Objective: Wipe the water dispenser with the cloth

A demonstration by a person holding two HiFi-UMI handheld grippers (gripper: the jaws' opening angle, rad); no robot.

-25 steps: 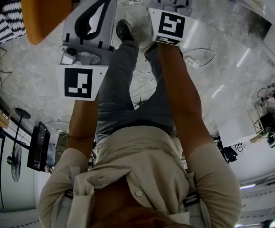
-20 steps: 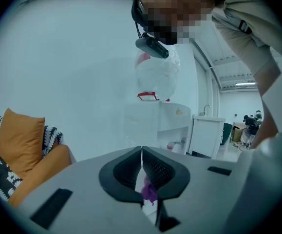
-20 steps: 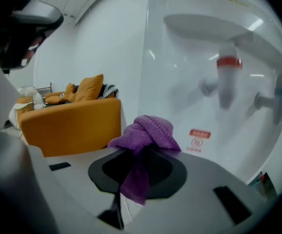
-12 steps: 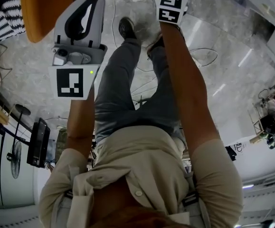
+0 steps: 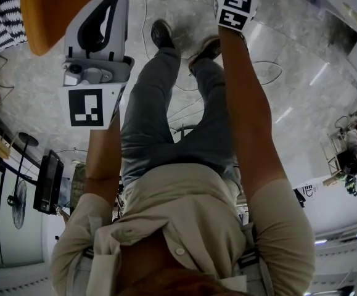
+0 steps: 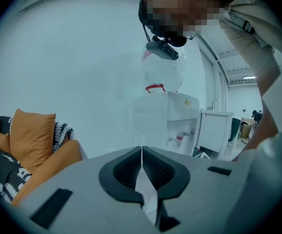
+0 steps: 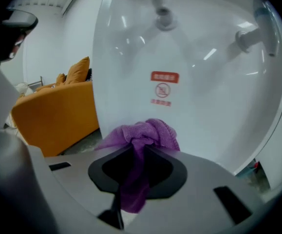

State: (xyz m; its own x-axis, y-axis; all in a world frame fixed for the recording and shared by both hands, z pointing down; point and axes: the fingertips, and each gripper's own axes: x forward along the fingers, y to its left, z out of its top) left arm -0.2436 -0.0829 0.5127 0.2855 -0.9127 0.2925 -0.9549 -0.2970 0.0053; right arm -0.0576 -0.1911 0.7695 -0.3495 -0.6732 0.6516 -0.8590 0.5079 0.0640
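Underfoot, pale stone floor (image 5: 301, 85) was noted, an orange sofa (image 7: 53, 116) nearby. Right tool (image 7: 138, 151) was clamped on the purple cloth (image 7: 148, 132), bunched just before the white water dispenser (image 7: 194, 57); contact unconfirmed. Left tool (image 6: 141, 155) stood closed, holding nothing.

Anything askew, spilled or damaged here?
Nothing stands out. The right gripper clamps the purple cloth, bunched, close to the white water dispenser front; no spill or damage shows there. The left gripper is shut and empty.
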